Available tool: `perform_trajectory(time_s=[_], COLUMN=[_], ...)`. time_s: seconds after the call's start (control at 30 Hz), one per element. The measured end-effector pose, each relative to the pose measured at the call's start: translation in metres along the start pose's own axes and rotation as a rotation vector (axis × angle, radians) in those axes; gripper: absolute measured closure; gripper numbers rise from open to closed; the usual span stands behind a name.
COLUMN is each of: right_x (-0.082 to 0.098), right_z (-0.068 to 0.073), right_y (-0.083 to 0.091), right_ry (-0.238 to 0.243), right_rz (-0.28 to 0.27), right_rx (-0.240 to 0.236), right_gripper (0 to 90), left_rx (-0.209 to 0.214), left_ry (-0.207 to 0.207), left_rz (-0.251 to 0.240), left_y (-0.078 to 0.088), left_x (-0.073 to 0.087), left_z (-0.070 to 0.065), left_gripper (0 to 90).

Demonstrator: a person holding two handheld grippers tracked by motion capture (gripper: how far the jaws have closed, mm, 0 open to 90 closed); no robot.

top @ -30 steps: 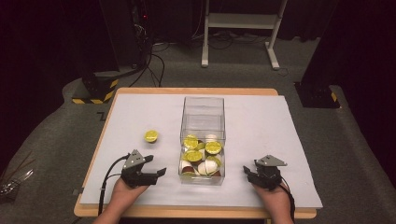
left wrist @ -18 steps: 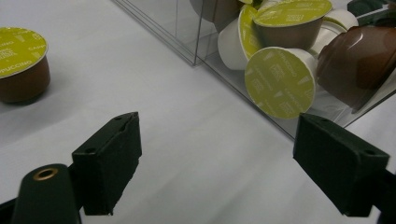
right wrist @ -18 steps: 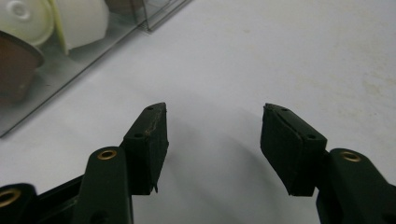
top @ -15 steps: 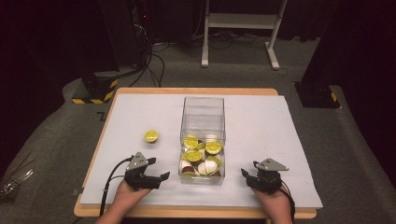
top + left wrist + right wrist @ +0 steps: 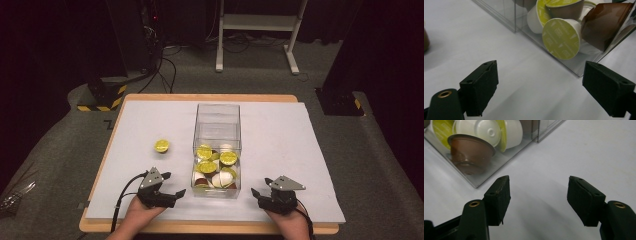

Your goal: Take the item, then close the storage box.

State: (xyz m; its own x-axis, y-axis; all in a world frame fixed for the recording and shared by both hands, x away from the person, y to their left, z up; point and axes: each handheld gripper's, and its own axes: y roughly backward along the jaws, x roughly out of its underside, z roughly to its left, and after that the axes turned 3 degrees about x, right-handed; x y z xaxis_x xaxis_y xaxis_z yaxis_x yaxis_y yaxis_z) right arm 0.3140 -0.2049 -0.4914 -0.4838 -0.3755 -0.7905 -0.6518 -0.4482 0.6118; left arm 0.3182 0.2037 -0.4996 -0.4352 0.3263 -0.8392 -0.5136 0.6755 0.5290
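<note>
Two grippers sit low at the near edge of the table (image 5: 320,220), one in each of your hands. Your left gripper (image 5: 170,184) has its jaws spread wide over bare white sheet, nothing between them, angled toward the clear plastic box (image 5: 217,125). Your right gripper (image 5: 259,194) mirrors it on the other side, jaws likewise parted and empty, just beside the box's near right corner. In the left gripper view, a white capsule with a lime-green foil lid (image 5: 561,38) presses against the box wall, next to a brown capsule (image 5: 604,23) lying on its side. In the right gripper view, another brown capsule (image 5: 470,151) and a white one (image 5: 484,131) rest against the clear wall. Farther out, a lone green-lidded capsule (image 5: 161,146) stands on the sheet, well apart to the left of the box. Beyond the table, a white metal stand (image 5: 257,22) rises from the dark floor.
</note>
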Motion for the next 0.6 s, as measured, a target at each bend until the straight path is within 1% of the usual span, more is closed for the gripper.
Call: perform_trajectory(time_s=[0.03,0.1,0.13,0.2,0.23,0.27,0.3,0.33,0.43,0.5,0.6], right_x=[-0.001,-0.001,-0.001,-0.002,-0.002,-0.003,-0.003,-0.003,-0.002,-0.003,-0.002], right_z=[0.002,0.005,0.005,0.01,0.01,0.013,0.015,0.015,0.019,0.02,0.021], right_y=[0.001,0.001,0.001,-0.001,-0.001,-0.002,-0.003,-0.003,-0.004,-0.004,-0.005], right_ry=[0.0,-0.003,-0.003,0.014,0.014,0.02,0.025,0.025,0.042,0.048,0.045], right_rz=[-0.004,-0.008,-0.008,-0.003,-0.003,-0.001,0.001,0.001,0.005,0.009,0.014], right_rx=[-0.011,-0.024,-0.024,-0.036,-0.036,-0.047,-0.049,-0.049,-0.063,-0.07,-0.078], right_gripper=[34.2,33.9,33.9,33.7,33.7,33.7,33.6,33.6,33.3,33.1,33.0], left_rx=[0.004,0.007,0.007,0.017,0.016,0.021,0.031,0.031,0.045,0.048,0.051], left_ry=[-0.013,-0.019,-0.019,-0.005,-0.018,-0.026,-0.018,-0.018,-0.03,-0.03,-0.031], left_rz=[0.011,0.007,0.007,0.0,0.0,0.0,0.0,0.0,0.006,0.004,0.003], left_y=[-0.002,-0.002,-0.002,-0.001,-0.001,-0.001,-0.002,-0.002,-0.005,-0.006,-0.007], left_x=[0.0,0.0,0.0,0.001,0.0,0.0,0.0,0.0,-0.002,-0.002,-0.003], left_z=[-0.002,-0.004,-0.004,-0.006,-0.007,-0.008,-0.01,-0.01,-0.013,-0.014,-0.014], left_gripper=[13.6,13.6,13.6,13.6,13.6,13.6,13.6,13.6,13.6,13.6,13.6])
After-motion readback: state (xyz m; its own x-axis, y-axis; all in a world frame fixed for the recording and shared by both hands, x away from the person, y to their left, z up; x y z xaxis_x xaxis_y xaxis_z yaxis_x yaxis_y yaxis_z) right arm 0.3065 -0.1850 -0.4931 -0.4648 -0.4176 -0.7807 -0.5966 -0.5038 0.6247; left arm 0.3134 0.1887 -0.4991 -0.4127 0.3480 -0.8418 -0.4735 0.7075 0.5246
